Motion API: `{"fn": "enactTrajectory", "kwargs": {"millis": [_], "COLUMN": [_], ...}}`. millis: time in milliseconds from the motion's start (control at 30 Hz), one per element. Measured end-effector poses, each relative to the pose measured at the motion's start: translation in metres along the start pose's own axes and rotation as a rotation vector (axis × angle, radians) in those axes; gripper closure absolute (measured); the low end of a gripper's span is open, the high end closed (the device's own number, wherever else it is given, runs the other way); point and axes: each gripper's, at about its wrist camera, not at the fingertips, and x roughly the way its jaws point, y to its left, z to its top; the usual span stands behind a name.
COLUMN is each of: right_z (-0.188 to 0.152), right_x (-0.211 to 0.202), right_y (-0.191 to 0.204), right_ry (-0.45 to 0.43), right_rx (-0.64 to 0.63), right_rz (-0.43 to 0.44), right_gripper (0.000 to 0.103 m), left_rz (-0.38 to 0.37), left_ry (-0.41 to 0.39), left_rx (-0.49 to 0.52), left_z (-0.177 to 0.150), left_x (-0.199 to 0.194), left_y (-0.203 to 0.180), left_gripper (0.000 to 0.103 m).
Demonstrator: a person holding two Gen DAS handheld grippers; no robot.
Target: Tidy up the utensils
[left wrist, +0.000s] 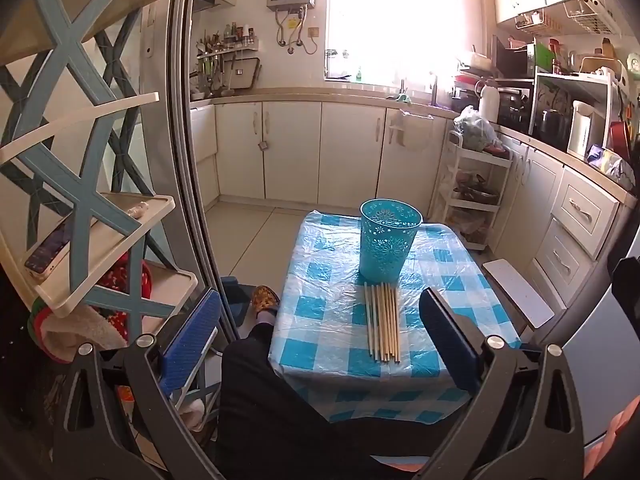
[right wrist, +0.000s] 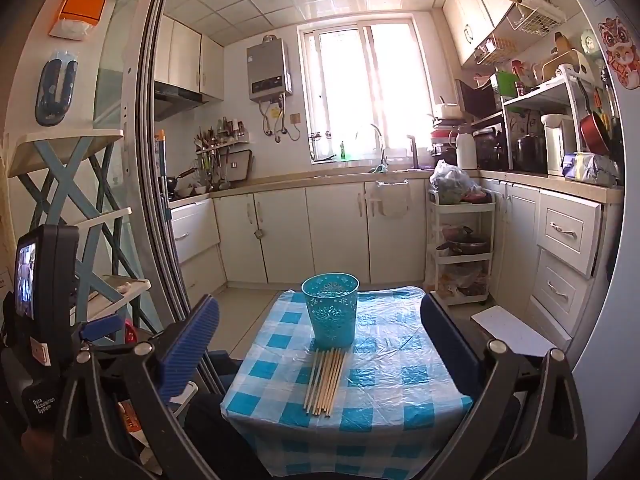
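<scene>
Several wooden chopsticks (left wrist: 383,322) lie side by side on a small table with a blue-and-white checked cloth (left wrist: 320,320), just in front of an upright teal perforated holder cup (left wrist: 390,240). My left gripper (left wrist: 320,344) is open and empty, held back from the table's near edge. In the right wrist view the chopsticks (right wrist: 326,380) lie in front of the cup (right wrist: 331,308) on the cloth (right wrist: 400,380). My right gripper (right wrist: 320,344) is open and empty, also short of the table.
A blue-and-cream shelf rack (left wrist: 92,216) and a sliding door frame (left wrist: 188,160) stand at left. A white rolling cart (left wrist: 472,184) and cabinets (left wrist: 576,216) are at right. A white stool (left wrist: 516,292) sits beside the table. The person's leg (left wrist: 264,380) is below.
</scene>
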Motion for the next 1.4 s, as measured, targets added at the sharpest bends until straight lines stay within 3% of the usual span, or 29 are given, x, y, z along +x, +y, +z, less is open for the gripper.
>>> {"fn": "enactTrajectory", "kwargs": {"millis": [1400], "right_z": [0.002], "right_x": [-0.006], "right_y": [0.002], "right_ry": [0.016], "right_rx": [-0.02], "right_rz": [0.009], "right_gripper": [0.006], "left_rz": [0.007], "left_ry": [-0.013], "left_rx": [-0.001], "left_z": [-0.003], "left_x": [-0.007], "left_y": [-0.004], "left_gripper": [0.007]}}
